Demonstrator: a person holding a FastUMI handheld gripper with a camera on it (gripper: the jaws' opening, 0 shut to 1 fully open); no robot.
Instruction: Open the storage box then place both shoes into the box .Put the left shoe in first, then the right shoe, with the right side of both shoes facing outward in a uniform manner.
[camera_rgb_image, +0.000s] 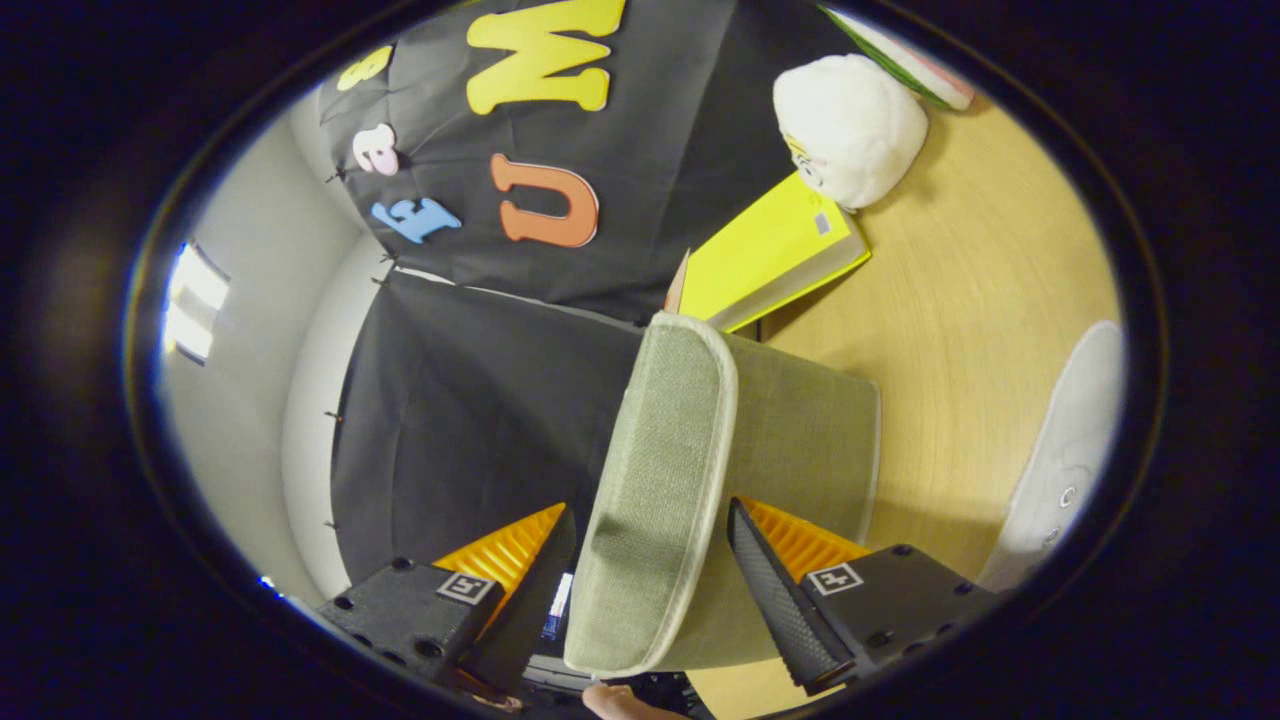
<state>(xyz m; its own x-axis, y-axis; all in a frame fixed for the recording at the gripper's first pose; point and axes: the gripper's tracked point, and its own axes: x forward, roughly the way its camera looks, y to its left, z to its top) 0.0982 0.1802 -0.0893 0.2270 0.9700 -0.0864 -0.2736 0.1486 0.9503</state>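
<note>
Gripper (650, 590) fingers are seen nearest the camera, spread partway, with the green fabric lid (660, 490) of the storage box (810, 440) standing between them. One finger (535, 600) is seen on the lid's outer side, the other finger (775, 590) on its inner side; whether both pads actually press the lid cannot be told, since a slight gap seems visible on each side. Lid is seen edge-on, raised away from the box body, its pale piped rim running forward from the fingers. Box is set on a light wooden tabletop (960, 300), its fabric wall seen just beyond the inner finger. Beyond the box's far end, a yellow book (770, 255) is laid flat on the table, touching or nearly touching the box corner. White plush toy (850, 125) is rested against the book's far edge. A white shoe (1060, 460) with eyelets is laid on the table beside the box, well apart from the book. A fingertip (615, 702) of a person is glimpsed below the lid, behind the gripper fingers.
</note>
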